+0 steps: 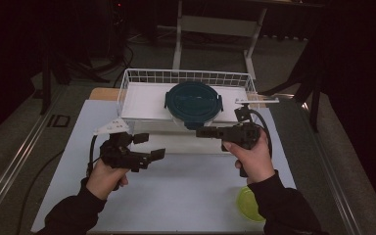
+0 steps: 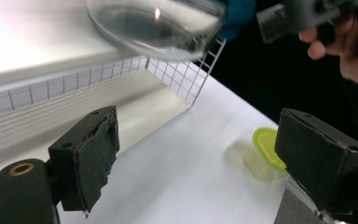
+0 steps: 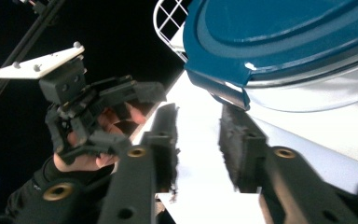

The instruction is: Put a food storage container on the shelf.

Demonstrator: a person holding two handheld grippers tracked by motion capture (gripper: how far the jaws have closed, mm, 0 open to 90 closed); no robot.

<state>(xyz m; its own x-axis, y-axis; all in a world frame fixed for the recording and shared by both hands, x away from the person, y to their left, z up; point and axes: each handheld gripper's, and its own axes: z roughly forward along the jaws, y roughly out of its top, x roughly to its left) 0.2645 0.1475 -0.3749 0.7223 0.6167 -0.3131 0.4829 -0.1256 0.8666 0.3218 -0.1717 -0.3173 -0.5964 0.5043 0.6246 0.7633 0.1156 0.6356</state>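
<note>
— Grippers first: how do the jaws stand?

— The left gripper (image 1: 149,147) has its jaws wide apart with nothing between them; in the left gripper view its two black pads (image 2: 91,156) frame bare table. The right gripper (image 1: 203,132) has its jaws closer together, a narrow gap between them, and nothing is clamped in that gap as seen in the right gripper view.

— And the thing they are near?

— A round glass container (image 1: 193,105) with a dark teal lid (image 3: 279,32) sits at the front rim of the white wire basket (image 1: 142,77), overhanging it slightly. The basket stands at the far edge of the white worktop (image 1: 176,191), about the middle. The right gripper's tips point at the container from just below its front side; whether they touch it cannot be told. The lid's clip tab (image 3: 219,88) lies just beyond the jaw tips in the right gripper view.

— Anything else on the worktop?

— A small tub with a yellow-green lid (image 1: 248,203) lies near the near right corner, beside the right sleeve (image 1: 284,205), well apart from the basket.
</note>
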